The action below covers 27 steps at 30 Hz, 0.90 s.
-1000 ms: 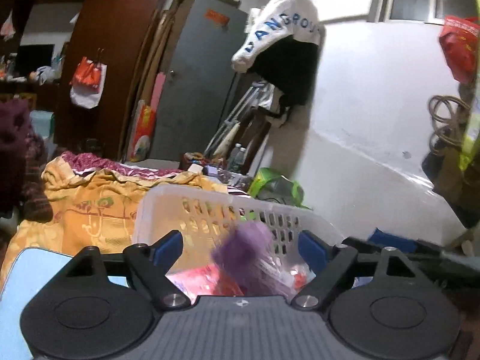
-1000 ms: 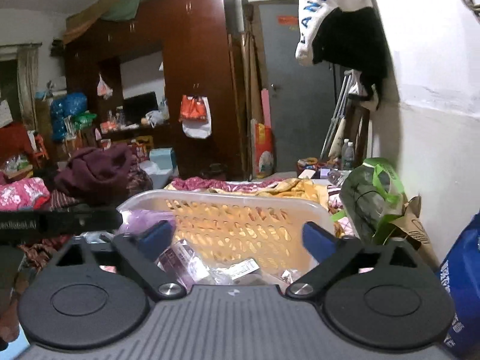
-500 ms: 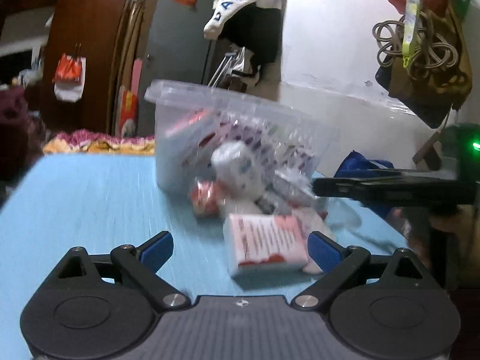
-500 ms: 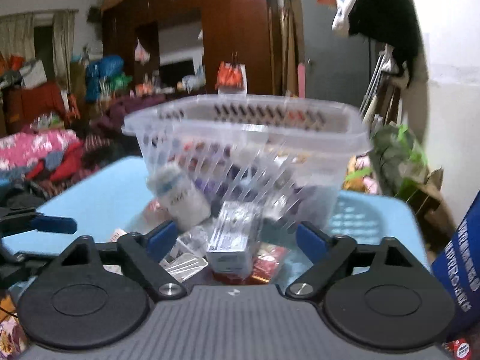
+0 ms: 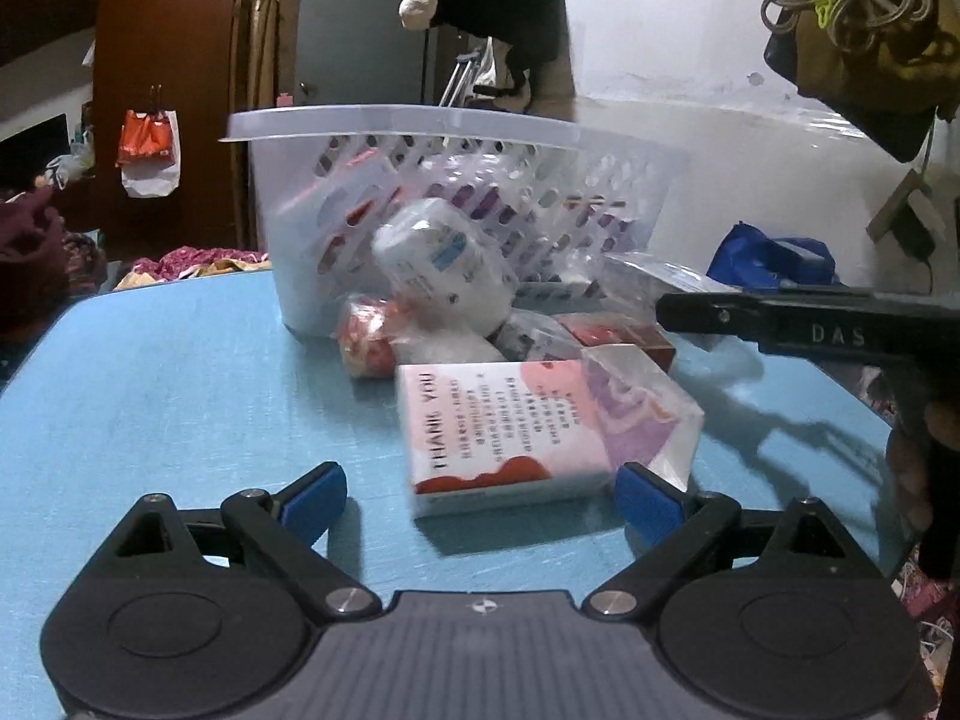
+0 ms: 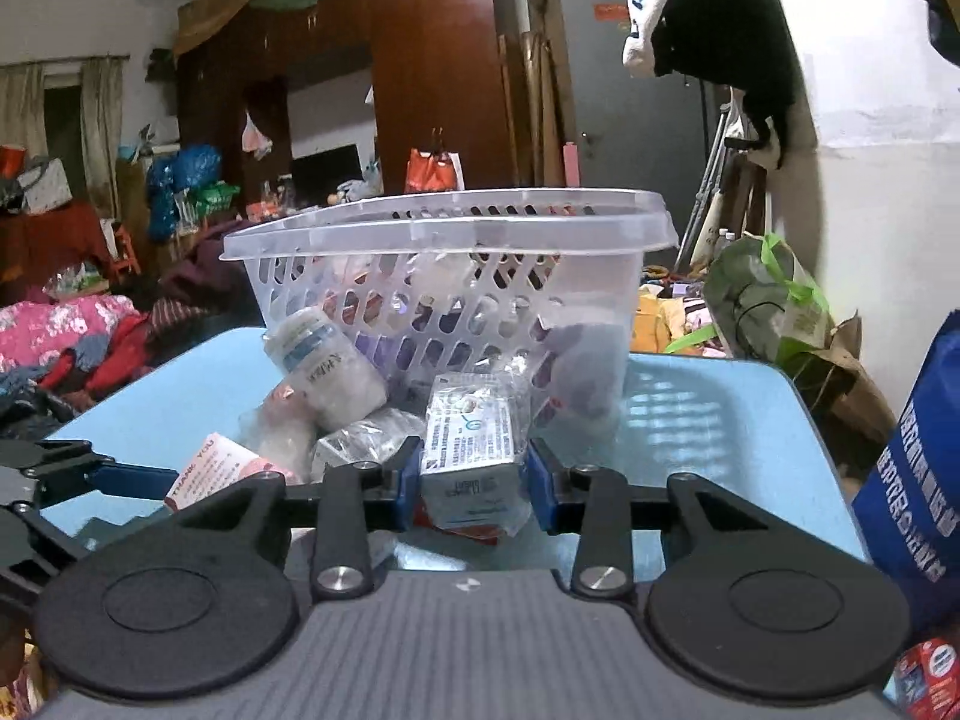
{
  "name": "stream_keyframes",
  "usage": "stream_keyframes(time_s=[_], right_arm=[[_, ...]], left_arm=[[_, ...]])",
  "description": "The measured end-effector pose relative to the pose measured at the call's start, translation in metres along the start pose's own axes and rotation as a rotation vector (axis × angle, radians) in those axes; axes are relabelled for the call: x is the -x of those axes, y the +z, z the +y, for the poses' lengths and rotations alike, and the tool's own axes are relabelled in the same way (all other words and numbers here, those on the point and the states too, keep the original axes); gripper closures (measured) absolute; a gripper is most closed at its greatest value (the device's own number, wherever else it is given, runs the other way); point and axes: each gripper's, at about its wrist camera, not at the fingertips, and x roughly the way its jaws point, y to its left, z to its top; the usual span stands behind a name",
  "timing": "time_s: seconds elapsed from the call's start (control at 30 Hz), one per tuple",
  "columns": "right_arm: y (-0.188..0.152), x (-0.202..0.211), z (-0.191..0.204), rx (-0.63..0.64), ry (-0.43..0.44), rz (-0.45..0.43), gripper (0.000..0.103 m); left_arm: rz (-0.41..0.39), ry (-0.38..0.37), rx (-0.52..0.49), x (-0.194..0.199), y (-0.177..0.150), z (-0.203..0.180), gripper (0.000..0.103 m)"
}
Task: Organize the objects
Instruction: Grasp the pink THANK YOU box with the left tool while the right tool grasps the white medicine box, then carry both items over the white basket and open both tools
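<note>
Surface: light-blue table (image 5: 180, 372), clear perforated plastic basket (image 6: 444, 228) far.
Left gripper (image 5: 480, 498): fingers apart, pink card near.
Right gripper (image 6: 471, 480): clamped on white printed box (image 6: 471, 450), seen only in the right view.

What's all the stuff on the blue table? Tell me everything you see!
basket: 1, clear, back of table, items inside
table: 1, blue, under everything
thank-you box: 1, white and pink, nearest left hand-held gripper
white bottle: 1, bagged, against basket
red packet: 1, beside bottle
white box: 1, wrapped, between right fingers
left hand-held gripper: open, empty
right hand-held gripper: closed around white box
</note>
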Motion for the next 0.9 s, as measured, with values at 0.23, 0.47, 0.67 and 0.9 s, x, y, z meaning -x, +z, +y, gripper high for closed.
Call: stream_keyframes(time_s=[0.23,0.47,0.67,0.9], right_arm=[[-0.007,0.005,-0.001,-0.025,0.021,-0.042,0.063],[-0.013,0.012,0.004,-0.004,0.002,-0.094,0.063],[-0.016,0.017,0.001,-0.027,0.026,-0.144,0.063],[-0.019,0.023,0.003,-0.022,0.020,-0.196,0.063]], left_arm=[[-0.050,0.014,-0.034,0.005,-0.008,-0.009,0.026],[-0.162,-0.016,0.031,0.018,-0.017,0.008,0.027],[-0.243,-0.051,0.025,0.028,-0.024,0.013,0.027],[-0.293,-0.078,0.012,0.031,-0.028,0.017,0.027]])
